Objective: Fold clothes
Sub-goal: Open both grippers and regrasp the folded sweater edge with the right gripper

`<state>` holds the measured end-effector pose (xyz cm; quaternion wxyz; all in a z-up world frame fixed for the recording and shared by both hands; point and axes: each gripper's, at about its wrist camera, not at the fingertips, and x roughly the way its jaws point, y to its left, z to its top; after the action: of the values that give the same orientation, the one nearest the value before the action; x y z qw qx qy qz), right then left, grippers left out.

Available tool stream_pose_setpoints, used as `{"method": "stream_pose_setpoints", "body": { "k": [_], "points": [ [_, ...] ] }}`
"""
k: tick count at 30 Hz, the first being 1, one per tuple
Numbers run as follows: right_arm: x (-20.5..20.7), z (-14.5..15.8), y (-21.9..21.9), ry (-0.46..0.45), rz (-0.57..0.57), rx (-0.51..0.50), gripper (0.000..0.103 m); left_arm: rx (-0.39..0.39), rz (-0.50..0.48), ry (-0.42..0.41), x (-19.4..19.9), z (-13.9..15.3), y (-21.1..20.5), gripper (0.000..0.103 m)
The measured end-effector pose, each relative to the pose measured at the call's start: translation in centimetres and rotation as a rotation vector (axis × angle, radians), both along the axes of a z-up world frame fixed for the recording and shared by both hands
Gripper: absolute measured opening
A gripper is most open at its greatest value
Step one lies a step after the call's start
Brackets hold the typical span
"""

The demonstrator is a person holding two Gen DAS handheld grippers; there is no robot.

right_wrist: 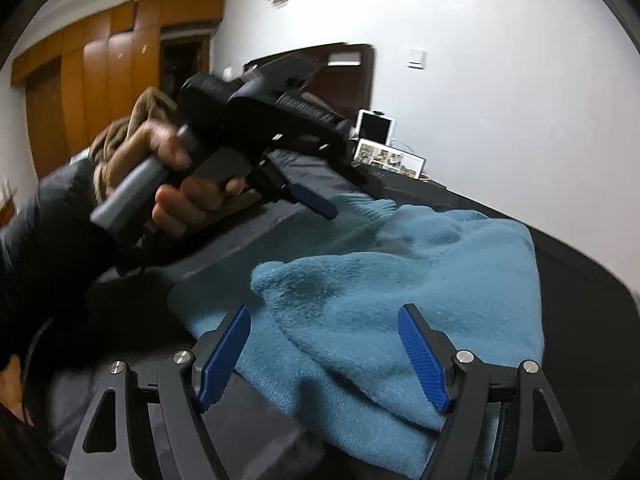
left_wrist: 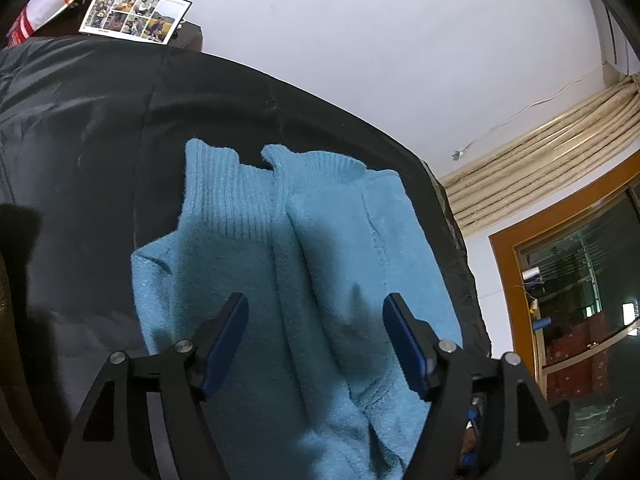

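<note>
A light blue knit sweater (left_wrist: pixel 256 264) lies folded on a black sheet (left_wrist: pixel 80 128), its two ribbed cuffs side by side at the far end. My left gripper (left_wrist: pixel 315 304) hovers open just above the sweater's middle, with nothing between its blue pads (left_wrist: pixel 226 340). In the right wrist view the same sweater (right_wrist: pixel 420 288) fills the centre. My right gripper (right_wrist: pixel 325 320) stands open over its near edge, holding nothing. A hand (right_wrist: pixel 180 188) holds the left gripper (right_wrist: pixel 320 204) above the sweater's far side.
A photo card (left_wrist: pixel 134 14) and a dark box stand at the far edge by the white wall. A window with an orange frame (left_wrist: pixel 560 240) is to the right. Wooden wardrobe doors (right_wrist: pixel 92 72) and a dark doorway lie beyond the hand.
</note>
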<state>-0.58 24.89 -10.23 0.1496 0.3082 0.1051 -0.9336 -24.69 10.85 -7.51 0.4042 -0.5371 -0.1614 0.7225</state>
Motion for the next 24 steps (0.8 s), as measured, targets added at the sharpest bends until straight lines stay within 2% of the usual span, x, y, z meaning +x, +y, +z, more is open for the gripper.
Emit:
{"method": "stream_pose_setpoints", "body": {
  "k": [4, 6, 7, 9, 11, 12, 13, 17, 24],
  "points": [
    [-1.3, -1.2, -1.9, 0.005, 0.016, 0.129, 0.078, 0.009, -0.009, -0.019, -0.4, 0.0, 0.5, 0.077],
    [-2.1, -1.7, -2.0, -0.006, 0.003, 0.142, 0.078, 0.015, -0.01, -0.039, -0.8, -0.2, 1.0, 0.078],
    [-2.3, -1.6, -1.7, -0.008, -0.008, 0.129, 0.078, 0.021, -0.011, -0.052, -1.0, -0.3, 1.2, 0.078],
    [-2.7, -1.5, -1.1, -0.012, -0.031, 0.103, 0.071, 0.029, -0.013, -0.074, -1.3, -0.7, 1.6, 0.078],
    [-3.0, -1.5, -0.6, -0.017, -0.055, 0.077, 0.049, 0.034, -0.009, -0.089, -1.6, -0.9, 1.8, 0.078],
    [-3.2, -1.4, -0.3, -0.019, -0.066, 0.064, 0.044, 0.037, -0.006, -0.095, -1.7, -1.0, 1.9, 0.078],
    [-3.3, -1.4, 0.0, -0.02, -0.076, 0.05, 0.033, 0.039, -0.003, -0.101, -1.9, -1.1, 2.0, 0.079],
    [-2.6, -0.8, 0.5, 0.013, -0.092, 0.007, 0.025, 0.049, 0.008, -0.126, -2.4, -1.4, 2.4, 0.08],
    [-1.5, 1.1, 1.6, 0.076, -0.119, -0.079, 0.022, 0.06, 0.016, -0.171, -3.1, -1.9, 3.5, 0.08]
  ]
}}
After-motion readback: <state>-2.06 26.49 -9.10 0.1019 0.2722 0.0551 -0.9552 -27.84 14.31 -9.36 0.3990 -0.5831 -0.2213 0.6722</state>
